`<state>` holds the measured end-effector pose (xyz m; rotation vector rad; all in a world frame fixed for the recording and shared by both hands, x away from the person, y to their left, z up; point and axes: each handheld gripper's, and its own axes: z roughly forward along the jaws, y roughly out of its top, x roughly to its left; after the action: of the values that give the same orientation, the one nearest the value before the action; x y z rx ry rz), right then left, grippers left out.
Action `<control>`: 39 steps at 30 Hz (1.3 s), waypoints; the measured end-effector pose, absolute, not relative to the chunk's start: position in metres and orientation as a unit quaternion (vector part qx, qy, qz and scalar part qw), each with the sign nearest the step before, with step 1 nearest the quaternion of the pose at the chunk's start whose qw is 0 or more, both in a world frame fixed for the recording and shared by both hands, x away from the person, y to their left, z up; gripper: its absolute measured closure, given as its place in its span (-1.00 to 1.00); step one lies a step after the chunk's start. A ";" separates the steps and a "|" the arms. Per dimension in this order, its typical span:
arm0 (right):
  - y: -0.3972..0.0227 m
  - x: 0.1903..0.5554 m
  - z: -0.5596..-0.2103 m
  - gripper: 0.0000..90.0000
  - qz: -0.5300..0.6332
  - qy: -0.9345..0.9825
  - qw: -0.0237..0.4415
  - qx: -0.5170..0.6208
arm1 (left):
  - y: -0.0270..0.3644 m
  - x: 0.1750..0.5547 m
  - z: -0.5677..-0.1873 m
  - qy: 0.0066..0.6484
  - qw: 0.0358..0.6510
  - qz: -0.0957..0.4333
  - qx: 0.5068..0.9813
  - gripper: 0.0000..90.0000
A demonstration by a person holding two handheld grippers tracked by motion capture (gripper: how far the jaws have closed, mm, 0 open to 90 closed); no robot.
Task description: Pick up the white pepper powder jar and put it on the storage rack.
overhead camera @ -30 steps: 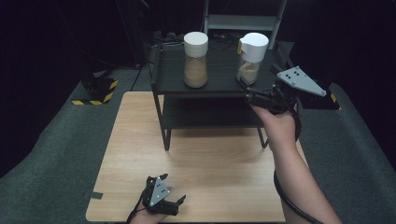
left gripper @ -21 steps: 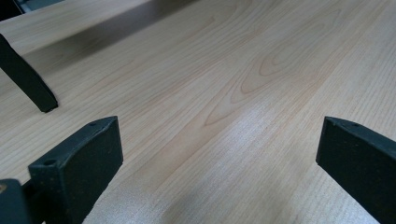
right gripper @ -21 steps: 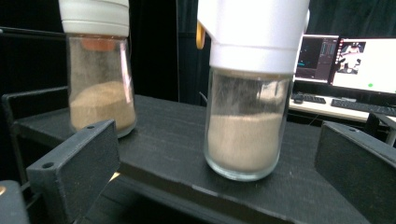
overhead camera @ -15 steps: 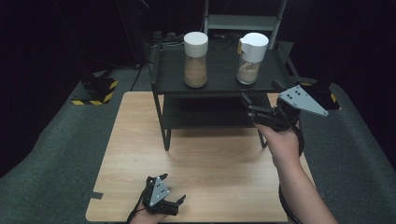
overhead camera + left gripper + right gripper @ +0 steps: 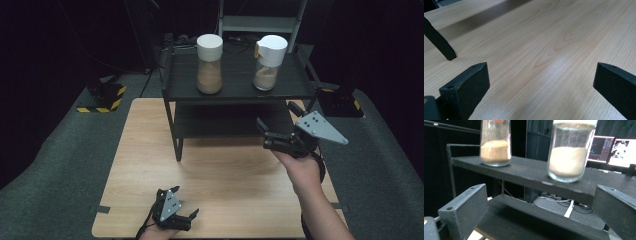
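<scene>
The right gripper (image 5: 272, 136), fingers spread and empty, hangs right of center, facing two sand-filled jars (image 5: 209, 64) up on the black shelf (image 5: 235, 90). The left gripper (image 5: 181, 221), likewise spread, rests at bottom center on the pale wooden tabletop (image 5: 225, 175). Grey carpet (image 5: 55, 165) and darkness surround.

No text, label, brand or number can be read here. The two jars (image 5: 209, 70) (image 5: 269, 62) on the black shelf (image 5: 235, 90) carry no legible label (their glass sides and white lids look plain). The monitors (image 5: 614, 149) at the far right of the right gripper view glow with coloured content, too blurred to read. The only sign-like marking is the yellow-and-black hazard striping on a base (image 5: 102, 96) on the floor at the far left, with a similar strip at the far right (image 5: 341, 102); it bears no words.
</scene>
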<state>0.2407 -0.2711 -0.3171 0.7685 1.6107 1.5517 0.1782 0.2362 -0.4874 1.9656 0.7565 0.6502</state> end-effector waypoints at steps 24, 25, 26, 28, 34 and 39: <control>-0.273 0.219 -0.407 -1.00 0.548 0.689 0.364 0.305 | 0.237 0.175 -0.490 0.308 0.458 0.269 0.789 -0.97; -0.273 0.218 -0.411 -1.00 0.546 0.691 0.361 0.306 | 0.237 0.175 -0.490 0.309 0.458 0.269 0.789 -0.97; -0.274 0.217 -0.418 -1.00 0.544 0.694 0.357 0.307 | 0.237 0.175 -0.490 0.310 0.459 0.269 0.788 -0.97; -0.275 0.215 -0.428 -1.00 0.539 0.700 0.354 0.308 | 0.237 0.174 -0.491 0.308 0.459 0.272 0.788 -0.97; -0.279 0.210 -0.454 -1.00 0.528 0.709 0.340 0.321 | 0.237 0.173 -0.491 0.308 0.459 0.273 0.787 -0.97; -0.279 0.205 -0.470 -1.00 0.511 0.717 0.339 0.331 | 0.238 0.174 -0.491 0.306 0.460 0.271 0.788 -0.97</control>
<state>0.2054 -0.2793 -0.4702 0.8619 1.8669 1.3312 0.1742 0.2377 -0.4907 1.9397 0.7528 0.6670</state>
